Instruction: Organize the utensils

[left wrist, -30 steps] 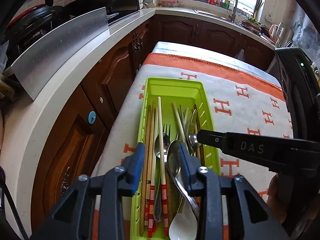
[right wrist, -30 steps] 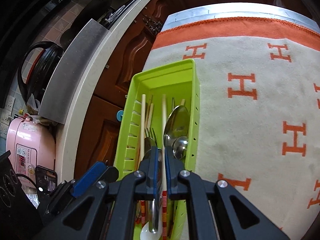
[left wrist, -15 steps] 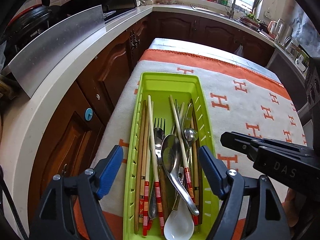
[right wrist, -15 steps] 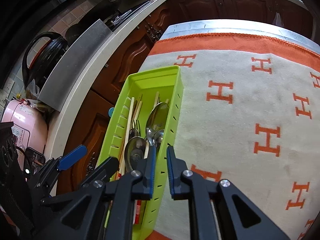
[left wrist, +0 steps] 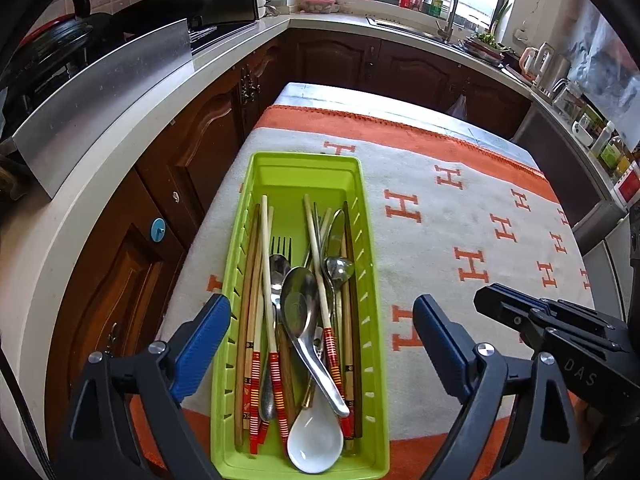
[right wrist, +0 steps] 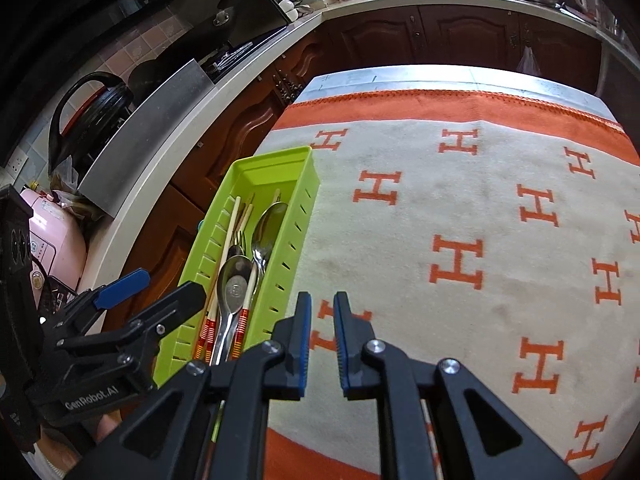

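Both hand-held grippers leave the tray (left wrist: 370,280)
Left hand-held gripper (left wrist: 320,344) opening, empty, over it; right one (right wrist: 322,340) nearly closed, empty, moved off beside it

left gripper (left wrist: 320,320): its fingers (left wrist: 204,332) sat close around the metal spoon (left wrist: 306,320) a second ago; the jaws are opening and now straddle the whole green tray (left wrist: 370,280), pressing on nothing.
metal spoon: freed, lying in the tray between the spread fingers.
right gripper (right wrist: 320,334): a second ago its fingers were over the utensils in the tray; now they are beside it over the blanket (right wrist: 460,220), nearly closed, nothing between them.
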`<state>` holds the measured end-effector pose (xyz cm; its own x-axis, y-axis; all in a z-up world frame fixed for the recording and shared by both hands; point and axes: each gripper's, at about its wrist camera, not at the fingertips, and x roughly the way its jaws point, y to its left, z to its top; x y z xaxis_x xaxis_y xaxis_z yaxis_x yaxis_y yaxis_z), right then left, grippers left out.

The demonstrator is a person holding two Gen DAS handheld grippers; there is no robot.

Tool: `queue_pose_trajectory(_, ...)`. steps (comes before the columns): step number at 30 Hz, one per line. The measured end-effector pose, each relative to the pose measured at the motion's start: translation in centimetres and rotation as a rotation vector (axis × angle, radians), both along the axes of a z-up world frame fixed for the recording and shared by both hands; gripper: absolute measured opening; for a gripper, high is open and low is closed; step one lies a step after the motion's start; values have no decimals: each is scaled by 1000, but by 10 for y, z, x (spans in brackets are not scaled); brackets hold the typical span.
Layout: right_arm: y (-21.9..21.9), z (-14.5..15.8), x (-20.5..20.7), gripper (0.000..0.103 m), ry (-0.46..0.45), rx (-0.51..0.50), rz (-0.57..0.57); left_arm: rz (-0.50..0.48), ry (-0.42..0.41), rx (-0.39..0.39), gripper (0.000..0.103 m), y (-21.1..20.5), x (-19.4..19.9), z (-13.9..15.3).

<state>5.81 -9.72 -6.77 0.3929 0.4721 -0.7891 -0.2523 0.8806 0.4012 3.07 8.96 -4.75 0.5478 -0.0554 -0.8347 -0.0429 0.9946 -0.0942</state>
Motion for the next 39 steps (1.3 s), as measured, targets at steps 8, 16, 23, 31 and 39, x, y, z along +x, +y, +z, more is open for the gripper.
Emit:
queue_pose_trajectory(8, -43, 40, -31, 27, -125, -29, -66, -52, -57, 56, 93, -39, -17, 36)
queue_pose_trajectory(16, -80, 85, -58, 31, -207, -52, -135, -71, -180, 85, 102, -72, -39, 86)
queue_pose_trajectory(23, -100, 98, -78, 36, -225, -32, -217, -99, -178, 105, 102, -97, -51, 93)
queue_pose_trajectory(31, -107, 102, -90, 39, -260, -64, -250, -135, -182, 136, 102, -117, -55, 88)
queue_pose_trajectory(39, -108, 101, -90, 39, -270, -85, -253, -130, -180, 128, 102, -121, -49, 84)
